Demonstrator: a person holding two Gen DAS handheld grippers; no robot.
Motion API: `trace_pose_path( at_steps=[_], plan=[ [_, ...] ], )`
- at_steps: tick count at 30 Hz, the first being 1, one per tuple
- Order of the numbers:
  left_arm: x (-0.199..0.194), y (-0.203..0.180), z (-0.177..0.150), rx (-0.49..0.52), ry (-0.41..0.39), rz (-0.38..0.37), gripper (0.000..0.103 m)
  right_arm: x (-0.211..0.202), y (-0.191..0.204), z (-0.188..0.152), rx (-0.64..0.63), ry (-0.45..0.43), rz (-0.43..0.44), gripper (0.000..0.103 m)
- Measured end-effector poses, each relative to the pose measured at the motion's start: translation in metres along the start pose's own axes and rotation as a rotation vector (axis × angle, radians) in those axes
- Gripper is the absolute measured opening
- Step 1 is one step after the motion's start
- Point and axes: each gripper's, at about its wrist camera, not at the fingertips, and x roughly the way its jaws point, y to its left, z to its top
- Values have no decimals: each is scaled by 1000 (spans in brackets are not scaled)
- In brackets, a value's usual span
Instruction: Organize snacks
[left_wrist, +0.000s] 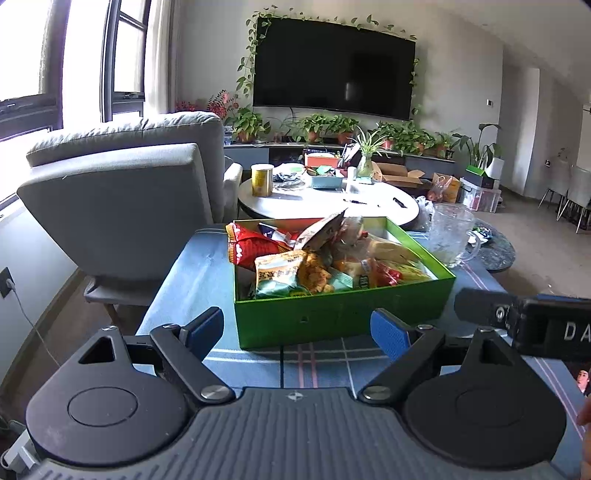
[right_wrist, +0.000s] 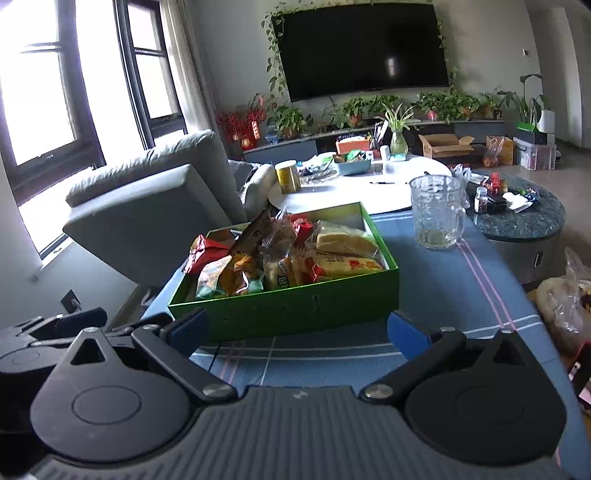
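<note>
A green box (left_wrist: 332, 314) full of several snack packets (left_wrist: 280, 273) stands on the blue plaid tablecloth (left_wrist: 192, 273). It also shows in the right wrist view (right_wrist: 295, 310), with a sliced bread pack (right_wrist: 343, 240) at its right end. My left gripper (left_wrist: 298, 334) is open and empty, just in front of the box's near wall. My right gripper (right_wrist: 295, 332) is open and empty, also just short of the near wall. The right gripper's body (left_wrist: 517, 317) shows at the right in the left wrist view.
A glass mug (left_wrist: 448, 232) stands on the cloth right of the box, also in the right wrist view (right_wrist: 437, 218). A grey armchair (left_wrist: 125, 192) is to the left. A white round table (left_wrist: 332, 203) with clutter lies behind. A plastic bag (right_wrist: 565, 299) sits at the right.
</note>
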Motion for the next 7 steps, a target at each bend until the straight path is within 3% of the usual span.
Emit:
trace_pose_path(
  at_steps=[7],
  plan=[
    [-10, -3, -3, 4, -2, -2, 86, -13, 4, -5, -15, -29, 0, 102]
  ],
)
